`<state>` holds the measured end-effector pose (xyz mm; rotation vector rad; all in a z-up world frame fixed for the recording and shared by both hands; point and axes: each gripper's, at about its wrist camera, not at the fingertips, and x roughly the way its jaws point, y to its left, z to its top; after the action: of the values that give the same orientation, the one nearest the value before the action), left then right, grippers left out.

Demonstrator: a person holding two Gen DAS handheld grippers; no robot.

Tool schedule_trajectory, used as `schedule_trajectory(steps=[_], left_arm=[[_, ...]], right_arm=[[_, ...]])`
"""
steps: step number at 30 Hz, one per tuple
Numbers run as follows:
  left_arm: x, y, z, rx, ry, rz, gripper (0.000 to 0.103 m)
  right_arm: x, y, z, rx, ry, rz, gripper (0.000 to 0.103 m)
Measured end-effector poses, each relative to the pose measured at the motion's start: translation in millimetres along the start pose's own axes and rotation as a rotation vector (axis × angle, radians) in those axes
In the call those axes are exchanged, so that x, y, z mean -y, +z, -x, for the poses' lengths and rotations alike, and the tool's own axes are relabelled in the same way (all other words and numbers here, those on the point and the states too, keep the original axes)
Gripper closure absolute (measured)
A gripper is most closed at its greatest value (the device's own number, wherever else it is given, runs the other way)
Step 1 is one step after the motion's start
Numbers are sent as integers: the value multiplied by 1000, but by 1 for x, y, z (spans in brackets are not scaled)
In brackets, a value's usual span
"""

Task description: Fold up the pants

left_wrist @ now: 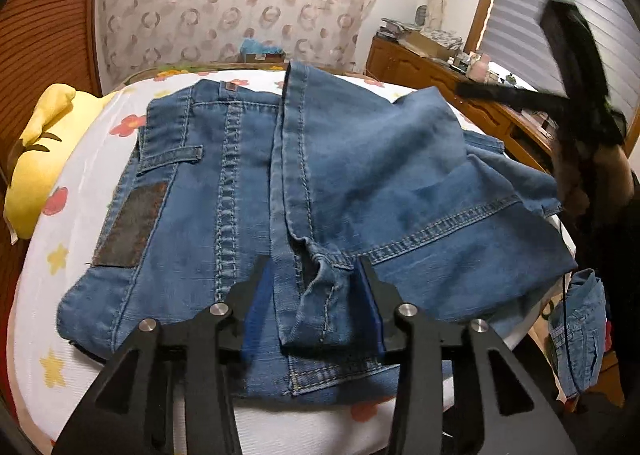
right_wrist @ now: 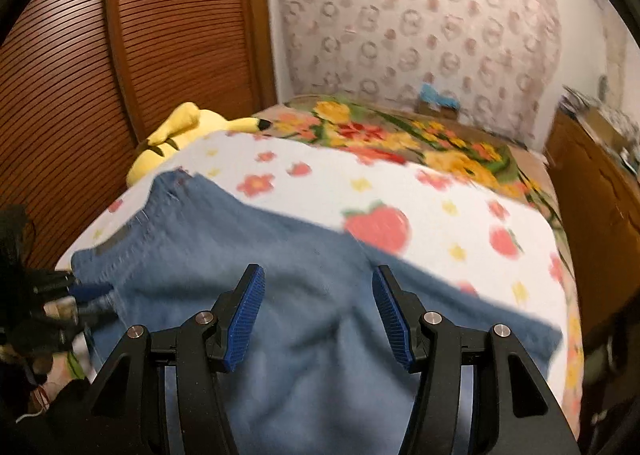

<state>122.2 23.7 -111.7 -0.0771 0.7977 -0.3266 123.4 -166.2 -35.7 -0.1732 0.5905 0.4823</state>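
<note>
Blue denim pants (left_wrist: pixel 248 191) lie partly folded on a white fruit-print blanket (left_wrist: pixel 40 275), with a leg laid over the seat part. My left gripper (left_wrist: pixel 314 275) is open, its blue-padded jaws straddling a bunched fold of denim at the near edge. The right gripper (left_wrist: pixel 576 67) shows blurred, raised at the right in the left wrist view. In the right wrist view my right gripper (right_wrist: pixel 318 279) is open and empty above the blurred pants (right_wrist: pixel 304 295). The left gripper (right_wrist: pixel 84 295) shows at the pants' left edge there.
A yellow plush toy (left_wrist: pixel 36 147) lies at the blanket's left. A floral blanket (right_wrist: pixel 400 135) covers the bed behind. A wooden dresser (left_wrist: pixel 448 83) with clutter stands right. A slatted wooden door (right_wrist: pixel 120 55) is at the left. More denim (left_wrist: pixel 580 327) hangs off the bed's right edge.
</note>
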Motion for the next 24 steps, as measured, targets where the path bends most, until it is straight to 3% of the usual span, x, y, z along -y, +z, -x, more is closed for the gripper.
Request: schedule_trajectory(steps=[8, 14, 15, 16, 17, 19, 24], left_arm=[[-2, -7, -2, 25, -5, -7, 60], [-2, -12, 1, 46, -2, -14, 61], [-1, -13, 2, 48, 4, -21, 62], [-1, -14, 2, 48, 12, -23, 70], [-1, -15, 3, 49, 9, -19, 77], [-4, -16, 6, 52, -14, -2, 83], [-2, -15, 21, 72, -36, -26, 89]], right_arm=[[-12, 26, -60, -52, 124, 104, 45], [-9, 32, -99, -128, 127, 143, 45], [-8, 31, -105, -139, 124, 143, 45], [-6, 31, -110, -148, 129, 138, 47], [-3, 30, -114, -155, 145, 128, 54], [1, 28, -118, -166, 179, 121, 98], [-6, 44, -97, -69, 197, 135, 101]])
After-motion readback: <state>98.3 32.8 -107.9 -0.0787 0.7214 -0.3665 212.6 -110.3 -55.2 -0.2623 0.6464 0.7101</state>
